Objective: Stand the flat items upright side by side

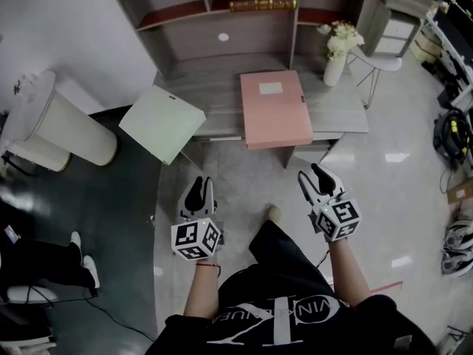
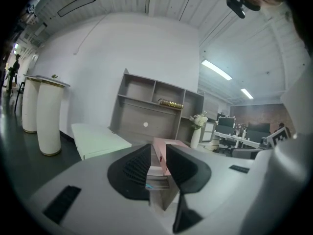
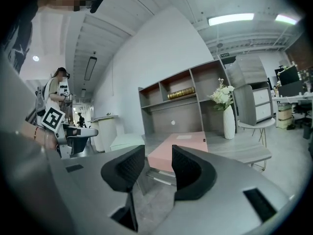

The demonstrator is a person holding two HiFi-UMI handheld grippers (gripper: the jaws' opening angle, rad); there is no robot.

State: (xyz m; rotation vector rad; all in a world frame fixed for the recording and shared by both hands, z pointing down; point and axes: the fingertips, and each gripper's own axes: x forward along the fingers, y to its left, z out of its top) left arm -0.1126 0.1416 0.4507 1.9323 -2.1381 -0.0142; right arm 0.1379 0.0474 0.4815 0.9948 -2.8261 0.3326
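Plainly, the left hand-held gripper and the right hand-held gripper both hold nothing, their jaws a narrow gap apart, short of the table's near edge. Ahead of the right one, the pink file box lies flat on the table, long axis running away from the person, near end overhanging. The pale file box lies flat and askew over the table's left corner, nearer the left one.

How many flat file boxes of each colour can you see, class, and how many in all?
Pink file box: 1
Pale green file box: 1
Total: 2
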